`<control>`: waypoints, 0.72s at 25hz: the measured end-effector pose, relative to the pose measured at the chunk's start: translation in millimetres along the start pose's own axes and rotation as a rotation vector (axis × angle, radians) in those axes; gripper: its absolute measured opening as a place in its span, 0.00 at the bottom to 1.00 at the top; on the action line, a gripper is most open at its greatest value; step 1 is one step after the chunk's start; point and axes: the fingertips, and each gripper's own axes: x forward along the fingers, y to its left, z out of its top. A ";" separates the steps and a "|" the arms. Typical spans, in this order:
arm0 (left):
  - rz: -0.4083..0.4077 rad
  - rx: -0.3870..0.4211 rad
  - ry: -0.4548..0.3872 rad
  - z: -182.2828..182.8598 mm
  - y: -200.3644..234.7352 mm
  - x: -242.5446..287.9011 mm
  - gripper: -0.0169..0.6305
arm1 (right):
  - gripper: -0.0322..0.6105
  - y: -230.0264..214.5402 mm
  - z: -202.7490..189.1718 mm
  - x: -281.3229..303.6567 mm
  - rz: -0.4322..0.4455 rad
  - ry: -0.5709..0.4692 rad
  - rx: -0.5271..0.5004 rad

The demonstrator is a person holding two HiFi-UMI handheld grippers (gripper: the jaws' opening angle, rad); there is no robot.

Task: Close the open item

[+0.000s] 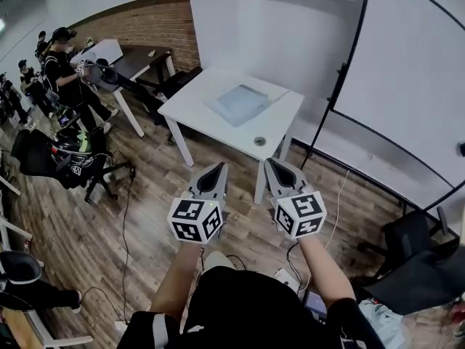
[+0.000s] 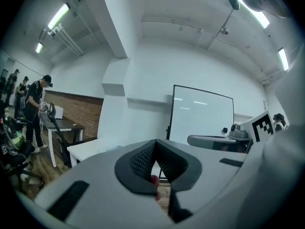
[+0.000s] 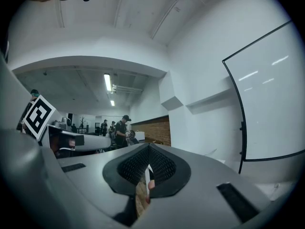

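Far left: a person in black clothes and a black cap stands beside a dark-topped bench with white legs. Other people stand behind, along the red brick wall.
Left floor: a black office chair stands on the wooden plank floor.
Left gripper: the grey left gripper, with its marker cube, is held in the air over the floor. It points toward the white bench and stops short of that bench's near edge.
Left jaws: clenched. In the left gripper view the dark ribbed pads meet at the tips and grip no object.
White bench: the white rectangular bench stands cornerwise ahead of the person, close to the white wall.
Task's thing: a pale blue-grey flat rectangular item lies about the middle of the white bench, a little toward the far right edge. From this height I cannot tell whether it is open, and neither gripper touches it.
Round thing: a small grey ring sits in the bench top by the near right corner, apart from the item.
Right gripper: the grey right gripper is held beside the left one at about the same height, also aimed at the white bench.
Right jaws: clenched. In the right gripper view its dark ribbed pads close to a point with nothing gripped.
Far right: a black-framed whiteboard stands by the wall, and a second black chair stands below it.
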 end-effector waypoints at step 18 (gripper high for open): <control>0.044 -0.045 0.015 -0.9 71.2 55.6 0.04 | 0.11 -13.9 -10.1 91.3 0.063 0.014 0.004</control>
